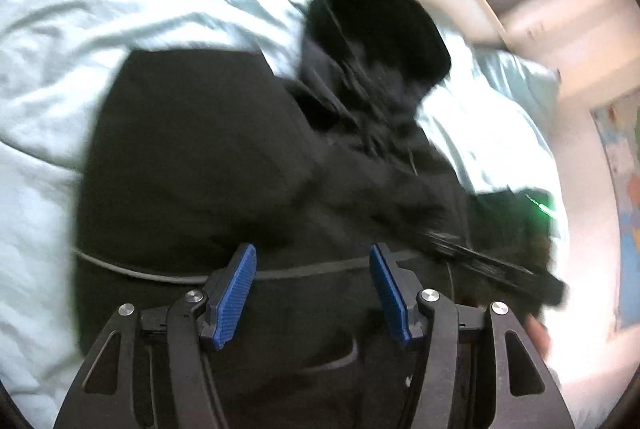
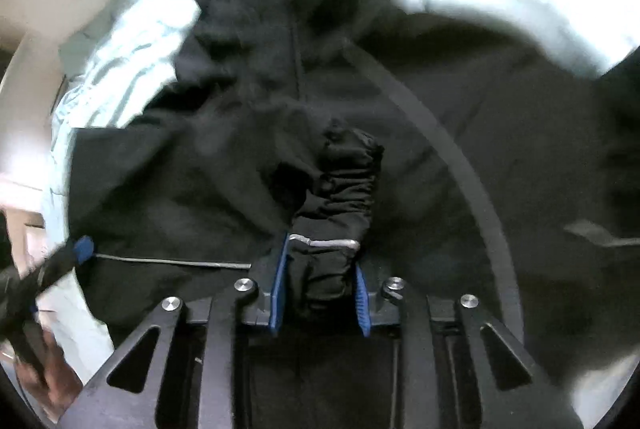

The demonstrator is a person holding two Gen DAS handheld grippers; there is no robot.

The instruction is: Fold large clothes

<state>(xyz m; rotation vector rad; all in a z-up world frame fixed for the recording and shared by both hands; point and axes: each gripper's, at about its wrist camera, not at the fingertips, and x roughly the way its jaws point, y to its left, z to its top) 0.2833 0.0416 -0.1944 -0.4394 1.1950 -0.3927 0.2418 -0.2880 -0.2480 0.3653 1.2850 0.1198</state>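
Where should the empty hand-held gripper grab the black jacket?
Probably the jacket's flat bottom edge by the grey piping, just ahead of the open left hand-held gripper. Come from the near side, low over the bed sheet. The right hand-held gripper already pinches the bunched cuff.

Black jacket (image 1: 208,157) spread across pale bed, hood (image 1: 376,25) at far end, dark and rumpled. Left part lies flat, smooth; right part bunched in creases. Thin grey piping runs across body near hem. One gathered fold with grey reflective strip (image 2: 324,241), possibly cuff, raised above body. Both views blurred.
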